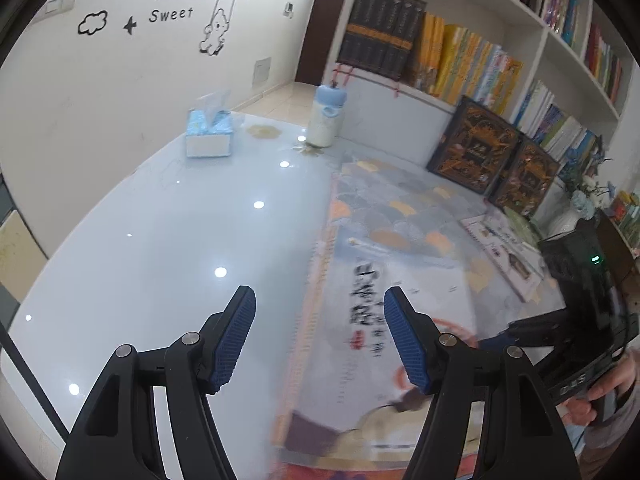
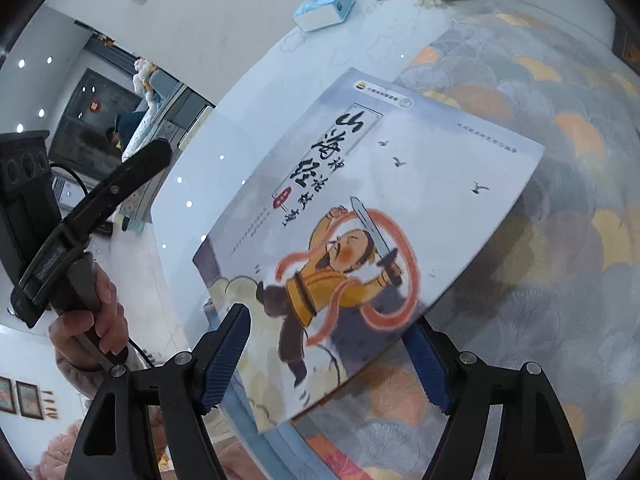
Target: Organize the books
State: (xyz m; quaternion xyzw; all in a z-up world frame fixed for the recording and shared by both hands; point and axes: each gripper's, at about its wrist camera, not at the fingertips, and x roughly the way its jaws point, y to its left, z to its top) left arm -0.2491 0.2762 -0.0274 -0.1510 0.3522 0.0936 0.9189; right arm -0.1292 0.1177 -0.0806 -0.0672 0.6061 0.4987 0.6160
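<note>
A picture book [image 2: 360,216] with black calligraphy and a sword-bearing figure on its cover lies flat, half on the patterned mat [image 2: 552,92] and half on the glossy table. My right gripper [image 2: 328,360] hovers open over the book's near corner, with its blue pads [image 2: 226,360] off the cover. In the left wrist view the same book [image 1: 360,320] looks blurred. My left gripper [image 1: 322,320] is open above its left edge, holding nothing. A hand holds each gripper.
A tissue box [image 1: 210,136] and a white bottle with a blue lid [image 1: 326,120] stand at the table's far end. Two dark ornate books [image 1: 476,148] lean against the full bookshelf [image 1: 560,40]. More flat books [image 1: 500,248] lie on the mat beside a flower vase [image 1: 568,216].
</note>
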